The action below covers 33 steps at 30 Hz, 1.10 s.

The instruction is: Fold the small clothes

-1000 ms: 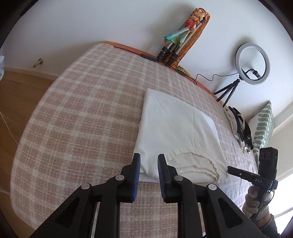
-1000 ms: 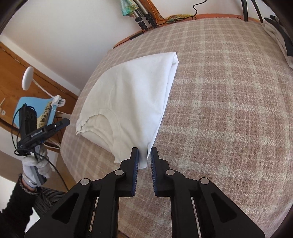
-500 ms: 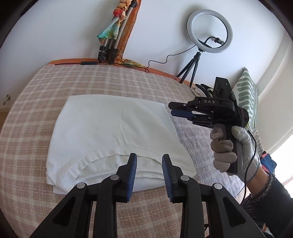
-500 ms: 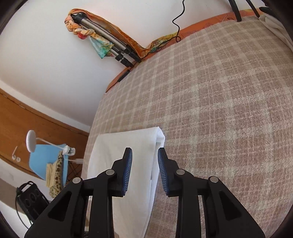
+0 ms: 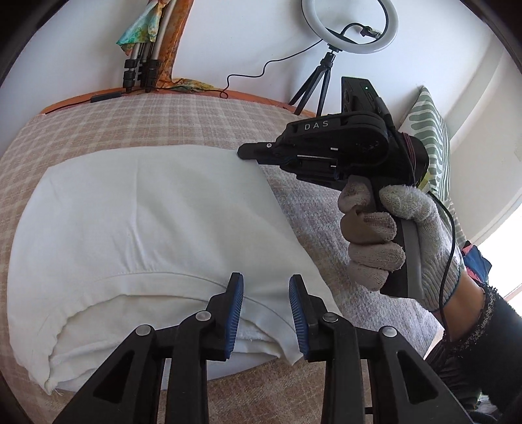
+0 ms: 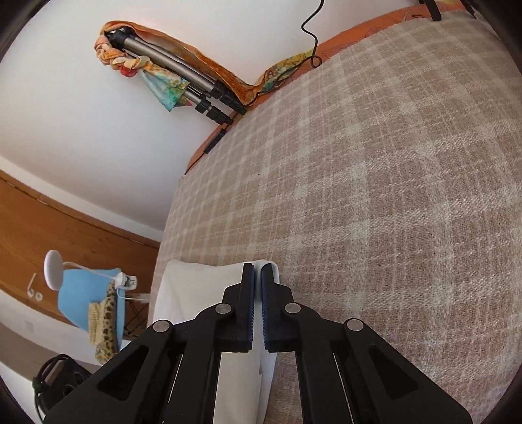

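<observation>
A white folded garment [image 5: 146,212] lies flat on the plaid bed cover [image 5: 130,120]. My left gripper [image 5: 266,280] hovers over its near hem, right of the middle. The jaws are open with the hem below them, and no pad presses on the cloth. A gloved hand [image 5: 391,228] holds my right gripper [image 5: 243,152], whose tips sit on the garment's far right corner. In the right wrist view the right gripper [image 6: 257,269] is shut, pinching that corner of the garment [image 6: 202,277].
A ring light [image 5: 350,26] on a tripod and folded tripods [image 5: 140,65] stand against the wall behind the bed. A green-patterned pillow [image 5: 430,130] leans at the right. A blue chair [image 6: 88,293] with cloths stands off the bed's left side. Plaid cover [image 6: 375,195] stretches beyond the garment.
Both grippers moved in lower over the garment. The right gripper, open half a second ago, has shut at the far right corner. The left jaws widened slightly.
</observation>
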Each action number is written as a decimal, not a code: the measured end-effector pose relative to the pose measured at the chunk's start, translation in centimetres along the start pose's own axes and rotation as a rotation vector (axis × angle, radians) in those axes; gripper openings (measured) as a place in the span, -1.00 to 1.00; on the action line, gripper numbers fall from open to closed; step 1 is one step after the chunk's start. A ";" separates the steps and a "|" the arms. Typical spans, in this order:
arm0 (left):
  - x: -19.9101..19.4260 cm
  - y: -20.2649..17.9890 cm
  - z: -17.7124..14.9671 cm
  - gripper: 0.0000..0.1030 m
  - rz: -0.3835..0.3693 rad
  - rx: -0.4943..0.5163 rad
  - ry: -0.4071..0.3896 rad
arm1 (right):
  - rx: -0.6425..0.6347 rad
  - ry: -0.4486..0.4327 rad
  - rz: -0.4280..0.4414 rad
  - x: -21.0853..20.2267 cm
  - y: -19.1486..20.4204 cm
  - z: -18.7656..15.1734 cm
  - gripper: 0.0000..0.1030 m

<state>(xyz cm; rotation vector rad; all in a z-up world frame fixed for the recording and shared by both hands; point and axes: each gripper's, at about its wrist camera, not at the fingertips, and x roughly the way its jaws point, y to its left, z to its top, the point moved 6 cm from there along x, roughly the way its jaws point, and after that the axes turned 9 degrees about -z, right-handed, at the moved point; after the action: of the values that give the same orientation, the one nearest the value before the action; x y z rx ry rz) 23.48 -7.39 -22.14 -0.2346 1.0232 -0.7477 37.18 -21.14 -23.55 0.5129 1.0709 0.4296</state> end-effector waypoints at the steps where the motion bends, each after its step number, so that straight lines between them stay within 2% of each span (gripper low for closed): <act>1: 0.5 0.1 -0.4 -0.44 0.001 -0.001 0.010 | -0.023 -0.023 -0.045 -0.2 0.0 0.2 -0.98; 3: 0.6 -0.6 -0.7 -0.36 0.020 0.045 -0.014 | -0.042 -0.057 -0.129 -0.2 -0.5 0.8 -0.99; 6: 0.5 -1.3 -0.9 -0.32 0.028 0.084 0.006 | -0.039 -0.069 -0.118 -0.6 -0.6 1.4 -0.95; 8: 0.2 -1.5 -1.1 -0.32 0.018 0.077 0.014 | -0.087 -0.091 -0.102 -1.5 0.6 1.5 -0.93; 10: -0.6 -1.5 -1.1 -0.31 0.024 0.078 0.013 | -0.152 -0.108 -0.132 -2.3 2.1 1.3 -0.92; 12: -2.0 -1.3 -1.0 -0.30 0.043 0.082 -0.008 | -0.209 -0.119 -0.138 -2.7 3.7 0.6 -0.92; 14: -3.6 -0.5 -0.7 -0.19 0.057 0.076 -0.042 | -0.274 -0.122 -0.171 -2.9 5.1 -0.5 -0.92; 16: -5.3 1.0 -0.5 -0.07 0.099 0.062 -0.079 | -0.331 -0.116 -0.204 -3.0 6.0 -1.5 -0.80; 17: -6.1 1.9 -0.5 -0.07 0.117 0.044 -0.095 | -0.345 -0.112 -0.218 -3.0 6.1 -2.0 -0.60; 18: -6.9 2.9 -0.6 -0.06 0.130 0.018 -0.106 | -0.346 -0.110 -0.225 -3.1 6.0 -2.4 -0.36; 19: -7.6 3.9 -0.7 -0.05 0.141 -0.012 -0.116 | -0.340 -0.109 -0.238 -3.2 5.8 -2.7 -0.27; 20: -8.3 5.2 -0.6 -0.03 0.151 -0.047 -0.130 | -0.338 -0.111 -0.253 -3.3 5.4 -3.0 -0.21; 23: -10.5 8.4 -0.9 0.13 0.168 -0.155 -0.175 | -0.310 -0.101 -0.293 -3.6 3.8 -3.5 -0.21; 25: -11.6 10.3 -1.3 0.30 0.148 -0.240 -0.200 | -0.259 -0.070 -0.261 -3.8 2.5 -3.6 -0.03; 26: -12.1 11.3 -1.6 0.34 0.129 -0.292 -0.211 | -0.227 -0.046 -0.230 -3.9 1.9 -3.7 0.17; 29: -12.7 13.7 -2.4 0.39 0.052 -0.443 -0.227 | -0.129 0.002 -0.138 -4.1 0.3 -3.8 0.21; 33: -12.3 15.8 -3.6 0.39 -0.021 -0.587 -0.222 | -0.030 0.050 -0.049 -3.9 -1.0 -3.9 0.21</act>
<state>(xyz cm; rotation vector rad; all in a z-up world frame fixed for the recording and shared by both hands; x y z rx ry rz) 23.96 12.90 -23.63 -0.8171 1.0076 -0.4111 32.13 -23.43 -22.87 0.4509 1.1210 0.4167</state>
